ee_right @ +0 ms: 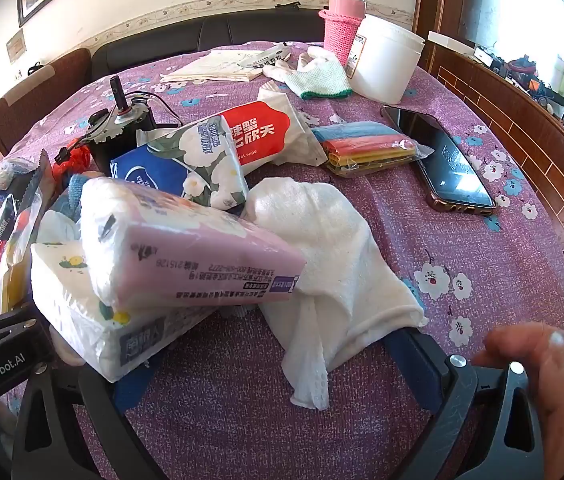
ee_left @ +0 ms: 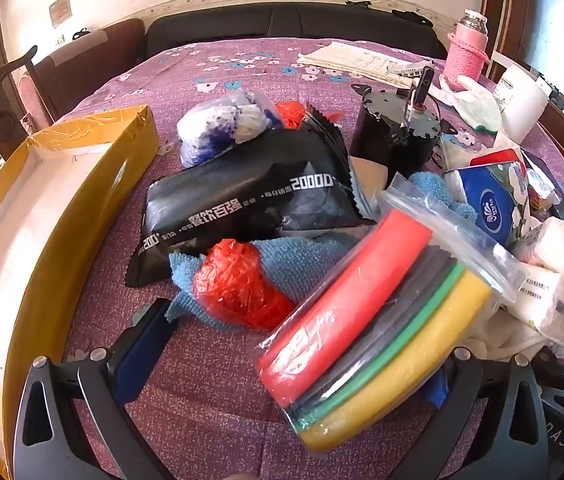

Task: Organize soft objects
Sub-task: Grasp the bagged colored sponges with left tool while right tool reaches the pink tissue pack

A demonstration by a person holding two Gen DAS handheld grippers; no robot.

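Note:
In the left wrist view my left gripper (ee_left: 294, 344) is open above the table, its fingers either side of a clear bag of red, grey, green and yellow rolls (ee_left: 374, 328) and a red plastic ball (ee_left: 237, 284) on a blue cloth (ee_left: 298, 256). A black packet (ee_left: 241, 200) and a blue-white bag (ee_left: 221, 128) lie beyond. In the right wrist view my right gripper (ee_right: 273, 364) is open around a white towel (ee_right: 330, 248) and tissue packs: a pink one (ee_right: 193, 248) on a white one (ee_right: 93, 320). A blue floral pack (ee_right: 185, 164) and a red wet-wipe pack (ee_right: 261, 132) lie behind.
An open yellow box (ee_left: 61, 216) stands at the left. A black motor (ee_left: 398, 128), pink bottle (ee_right: 344, 16), white tub (ee_right: 386, 60), work gloves (ee_right: 318, 76), papers (ee_right: 217, 64), a phone (ee_right: 446, 160) and a second bag of coloured rolls (ee_right: 366, 148) lie on the purple tablecloth (ee_right: 462, 248).

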